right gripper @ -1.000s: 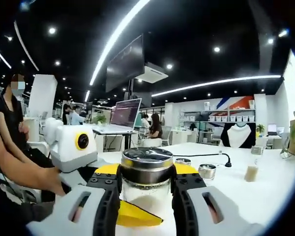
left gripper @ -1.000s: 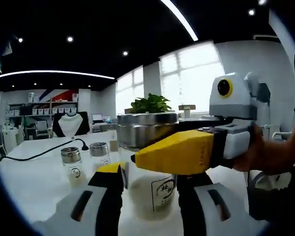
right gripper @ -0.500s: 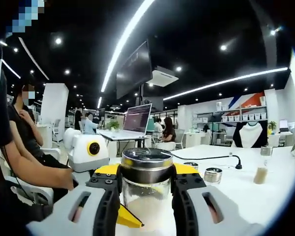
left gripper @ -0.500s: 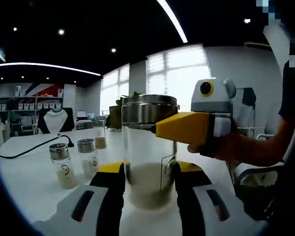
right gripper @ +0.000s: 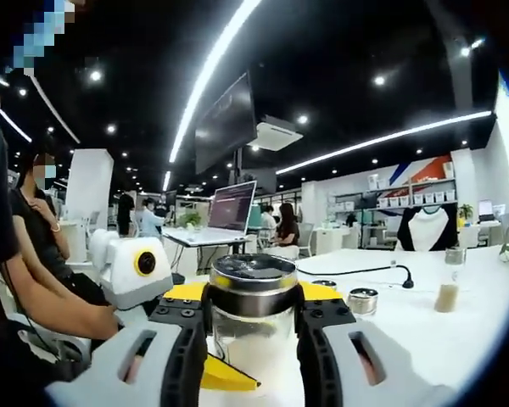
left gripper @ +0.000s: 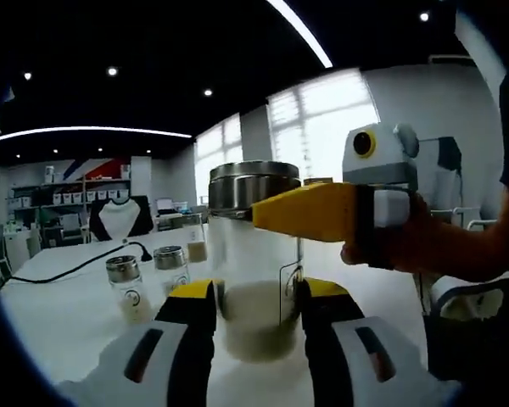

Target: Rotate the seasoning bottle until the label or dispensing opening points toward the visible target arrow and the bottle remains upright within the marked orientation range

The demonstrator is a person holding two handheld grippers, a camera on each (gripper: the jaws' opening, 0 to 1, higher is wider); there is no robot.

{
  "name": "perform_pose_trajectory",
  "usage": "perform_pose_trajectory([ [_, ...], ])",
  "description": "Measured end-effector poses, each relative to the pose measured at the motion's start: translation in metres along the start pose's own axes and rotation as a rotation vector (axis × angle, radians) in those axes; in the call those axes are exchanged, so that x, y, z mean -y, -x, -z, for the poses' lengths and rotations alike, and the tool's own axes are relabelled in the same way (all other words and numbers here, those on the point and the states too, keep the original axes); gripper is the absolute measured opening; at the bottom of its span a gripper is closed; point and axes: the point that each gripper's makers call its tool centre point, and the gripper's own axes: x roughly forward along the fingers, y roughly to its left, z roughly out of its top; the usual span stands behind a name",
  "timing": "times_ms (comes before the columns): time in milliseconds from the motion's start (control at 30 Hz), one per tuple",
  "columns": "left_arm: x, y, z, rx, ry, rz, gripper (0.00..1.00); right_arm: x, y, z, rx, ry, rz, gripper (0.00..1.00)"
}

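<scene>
Seasoning bottle (left gripper: 253,254) is seen upright on the white desk (left gripper: 59,314), a clear glass jar with a steel lid, filled in its lower part with a pale powder; the upper part is empty glass. A small dark printed mark is visible low on its side in the left gripper view. The left gripper (left gripper: 256,297) is placed around the bottle's lower body, its black-and-yellow fingers (left gripper: 191,326) pressed to either side of the glass, so the bottle is grasped there. The right gripper (right gripper: 253,315) is clenched on the same bottle (right gripper: 254,326) higher up, just under the steel lid, with its fingers (right gripper: 189,339) against the glass on both sides. In the left gripper view the right gripper is seen entering from the right, its yellow finger laid across the bottle's neck, with a person's hand (left gripper: 390,246) behind it.

Two small glass shakers (left gripper: 127,287) with metal caps are noted on the desk to the left of the bottle, each holding pale powder at the bottom. A third small jar (left gripper: 197,242) with a tan filling stands farther back. A black cable (left gripper: 76,264) is laid across the desk. In the right gripper view two low metal-lidded containers (right gripper: 360,299) and a small glass of tan powder (right gripper: 446,291) are seen beyond the bottle.
</scene>
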Motion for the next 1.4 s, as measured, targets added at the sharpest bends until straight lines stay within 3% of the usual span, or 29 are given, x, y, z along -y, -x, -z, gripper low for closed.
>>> perform_pose_trajectory([
  [167,-0.003,-0.005,0.002,-0.003,-0.005,-0.056,0.41,0.003,-0.001,0.002,0.014,-0.006,0.063,0.37],
  [300,-0.005,-0.007,0.008,-0.014,-0.024,-0.099,0.41,0.007,-0.003,0.007,-0.011,-0.011,0.105,0.37],
  [467,-0.009,-0.008,0.013,-0.015,0.066,-0.149,0.41,0.009,-0.009,0.013,-0.055,0.022,0.135,0.38],
  [600,-0.012,-0.009,0.012,-0.010,0.049,-0.150,0.42,0.011,-0.012,0.011,-0.079,0.036,0.141,0.37],
  [767,-0.014,-0.009,0.008,0.007,0.079,-0.107,0.43,0.019,-0.011,0.011,-0.070,-0.012,0.137,0.36],
  [1033,-0.030,0.004,0.020,-0.039,0.061,-0.162,0.60,0.053,-0.007,0.010,-0.061,-0.006,0.163,0.36],
  [1167,-0.042,0.010,0.028,-0.075,0.044,-0.199,0.79,0.070,-0.006,0.008,-0.067,0.028,0.182,0.36],
  [1400,-0.055,0.017,0.035,-0.098,0.055,-0.218,0.96,0.112,-0.005,0.010,-0.078,0.080,0.222,0.36],
])
